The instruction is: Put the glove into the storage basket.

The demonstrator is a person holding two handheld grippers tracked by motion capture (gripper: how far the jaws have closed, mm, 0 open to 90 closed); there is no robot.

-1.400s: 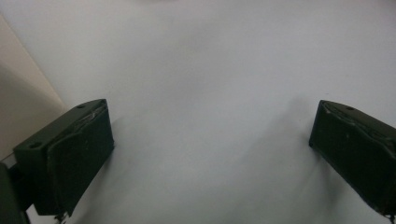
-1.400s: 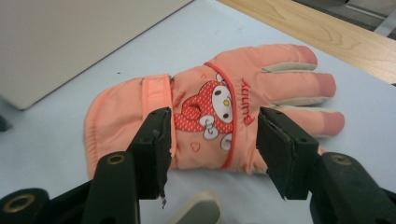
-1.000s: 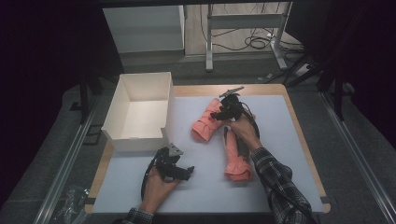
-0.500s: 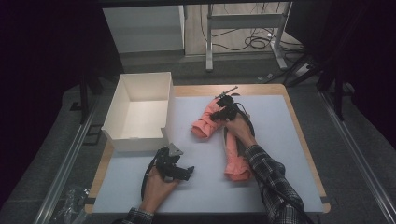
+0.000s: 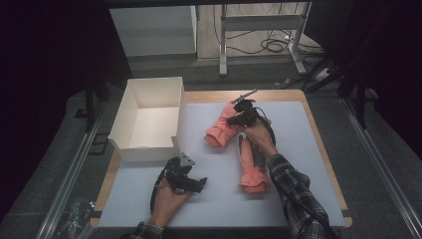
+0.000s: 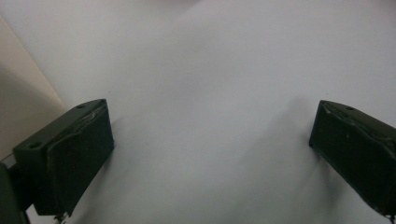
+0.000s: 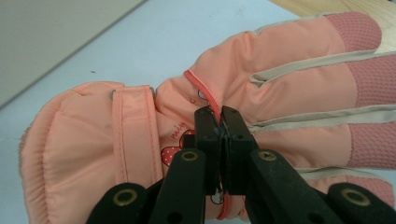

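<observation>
Two salmon-pink ski gloves lie on the white mat (image 5: 298, 149). The far glove (image 5: 219, 130) points toward the back edge, and the near glove (image 5: 250, 174) lies lengthwise beside a plaid-sleeved forearm. My right gripper (image 5: 238, 118) rests on the far glove. In the right gripper view its jaws (image 7: 221, 117) are pressed together on a thin red cord on the back of that glove (image 7: 289, 93). My left gripper (image 5: 195, 184) sits low on the mat at the front left. It is open (image 6: 210, 112), with bare mat between its pads.
An open white box (image 5: 130, 114) stands at the left back of the table, close to my left gripper. The wooden table edge (image 5: 318, 134) frames the mat. Desk legs and cables lie on the floor beyond.
My right hand and gripper shifted slightly over the far glove. The left gripper has stayed where it was.
</observation>
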